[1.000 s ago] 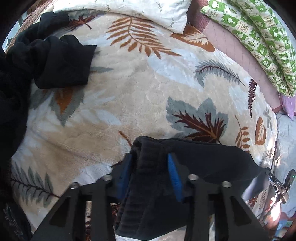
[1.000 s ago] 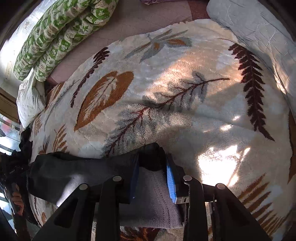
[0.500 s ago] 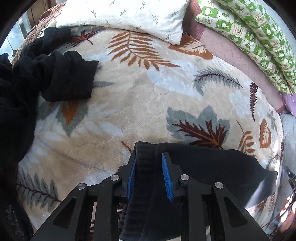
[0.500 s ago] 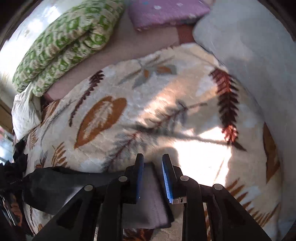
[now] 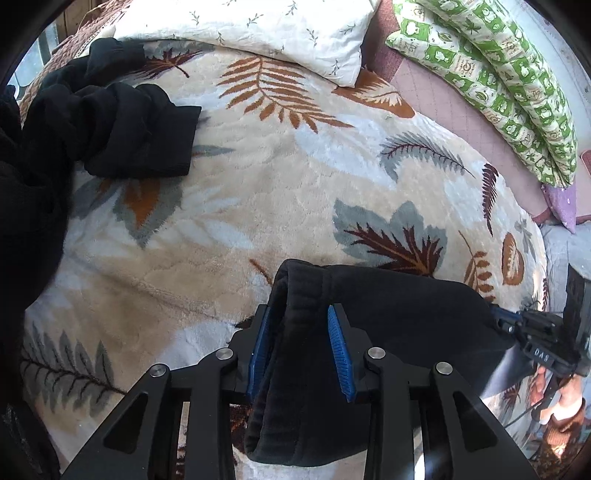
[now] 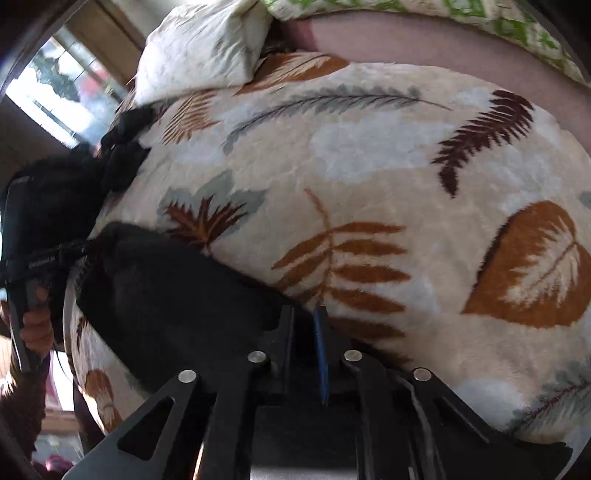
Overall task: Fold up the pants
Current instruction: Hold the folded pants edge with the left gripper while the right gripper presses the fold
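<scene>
Dark pants (image 5: 388,306) hang stretched between both grippers above a leaf-print blanket (image 5: 258,184). My left gripper (image 5: 300,311) points steeply down with its blue pads on the thick ribbed waistband; its jaws are opening slightly while still holding the cloth. At the right edge of the left wrist view, the right gripper (image 5: 532,328) holds the other end. In the blurred right wrist view the pants (image 6: 177,288) run left from my right gripper (image 6: 303,311), whose jaws are closing, almost together, on a thin edge of the fabric.
A heap of black clothes (image 5: 110,125) lies at the blanket's far left. A white pillow (image 5: 280,33) and a green patterned quilt (image 5: 498,74) line the far side. A person's hand (image 6: 35,325) shows at the left of the right wrist view.
My right gripper has swung sideways across the blanket with its end of the pants, rolled, and narrowed its jaws. The left gripper has kept its hold and shifted only slightly.
</scene>
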Tool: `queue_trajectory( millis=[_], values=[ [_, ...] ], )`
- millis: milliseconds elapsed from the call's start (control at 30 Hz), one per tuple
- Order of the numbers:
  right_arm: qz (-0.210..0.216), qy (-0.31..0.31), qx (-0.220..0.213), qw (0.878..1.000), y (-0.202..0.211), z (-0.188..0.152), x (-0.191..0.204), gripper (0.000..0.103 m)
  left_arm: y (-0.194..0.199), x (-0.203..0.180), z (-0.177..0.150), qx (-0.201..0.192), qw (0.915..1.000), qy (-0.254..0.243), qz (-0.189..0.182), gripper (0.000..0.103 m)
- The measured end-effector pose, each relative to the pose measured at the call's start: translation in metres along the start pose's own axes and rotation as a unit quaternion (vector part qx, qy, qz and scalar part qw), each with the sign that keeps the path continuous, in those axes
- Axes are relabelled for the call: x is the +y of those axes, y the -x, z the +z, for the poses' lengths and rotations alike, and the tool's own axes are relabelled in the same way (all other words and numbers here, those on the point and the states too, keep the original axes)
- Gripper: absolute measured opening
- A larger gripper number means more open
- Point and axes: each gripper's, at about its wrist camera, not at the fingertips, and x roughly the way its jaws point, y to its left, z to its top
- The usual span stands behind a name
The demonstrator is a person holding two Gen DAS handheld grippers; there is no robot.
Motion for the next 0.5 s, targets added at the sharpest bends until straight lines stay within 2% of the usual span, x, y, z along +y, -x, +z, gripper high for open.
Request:
queue_trajectory(
  millis=[100,167,200,333,500],
  values=[
    [0.013,0.054,0.027,0.998,0.000,-0.025,0.020,0.009,-0.001,0.002,-0.002,0.001,1.0000,-0.003,-0.004,0.032],
    [0.009,0.064,0.025,0.998,0.005,-0.033,0.023,0.010,-0.002,0.001,-0.003,-0.002,1.0000,-0.008,0.002,0.032],
    [0.014,0.054,0.021,0.998,0.008,-0.031,0.019,0.013,-0.003,0.000,-0.003,-0.002,0.9999,-0.010,0.005,0.032],
    [0.021,0.011,0.012,1.000,0.009,-0.017,0.002,0.013,-0.003,-0.004,-0.005,-0.004,0.9998,-0.020,0.007,0.032],
    [0.015,0.038,0.040,0.998,-0.008,-0.007,0.015,0.014,-0.002,-0.009,-0.007,-0.006,0.9993,-0.036,0.013,0.032]
  ],
)
